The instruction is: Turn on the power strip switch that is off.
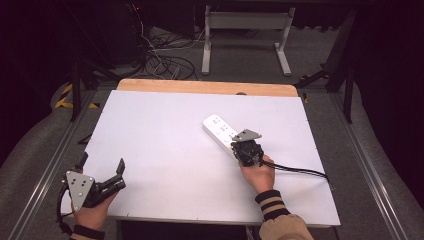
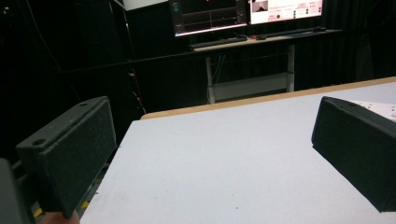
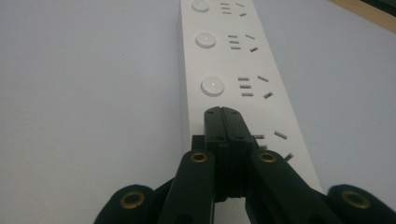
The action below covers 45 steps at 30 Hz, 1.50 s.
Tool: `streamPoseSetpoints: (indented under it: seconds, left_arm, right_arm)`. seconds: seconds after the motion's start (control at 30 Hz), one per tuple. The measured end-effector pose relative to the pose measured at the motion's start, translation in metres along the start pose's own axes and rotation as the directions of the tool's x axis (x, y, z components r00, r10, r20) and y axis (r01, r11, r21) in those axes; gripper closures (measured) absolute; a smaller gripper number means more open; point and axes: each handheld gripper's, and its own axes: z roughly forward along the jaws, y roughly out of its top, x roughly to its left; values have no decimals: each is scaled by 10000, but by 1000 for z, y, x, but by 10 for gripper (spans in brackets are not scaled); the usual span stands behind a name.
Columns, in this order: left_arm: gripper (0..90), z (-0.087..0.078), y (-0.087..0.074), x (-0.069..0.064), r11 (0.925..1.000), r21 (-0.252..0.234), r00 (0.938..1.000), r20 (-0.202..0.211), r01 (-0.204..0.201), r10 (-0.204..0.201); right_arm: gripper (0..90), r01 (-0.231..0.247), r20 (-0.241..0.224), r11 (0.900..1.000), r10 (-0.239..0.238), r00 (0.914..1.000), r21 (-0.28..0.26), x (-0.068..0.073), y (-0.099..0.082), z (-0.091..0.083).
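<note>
Power strip (image 1: 220, 130), white, flat on the table (image 1: 165, 150), right of middle, long way running straight ahead from the right tool (image 1: 248, 151). Right tool pinched tight, empty, tips over a socket. Left tool (image 1: 102, 184) wide apart, far off by the near left corner.

A lab: monitors (image 2: 247, 14) with readouts, floor cables (image 1: 165, 62), black curtains.
</note>
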Motion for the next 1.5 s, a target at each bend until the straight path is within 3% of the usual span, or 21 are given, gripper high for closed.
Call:
streamPoseSetpoints:
  seconds: [0.8, 1.5]
  left_arm:
    - [2, -2, 0, 1, 10000, -4, 10000, -42, -7, 7]
    - [2, -1, 0, 0, 10000, 19, 10000, 4, 14, -14]
  right_arm:
    - [900, 3, 266, 9997, 3, 9996, -226, 3, -3, 3]
    - [900, -127, 145, 9994, 131, 9998, -313, 2, -4, 2]
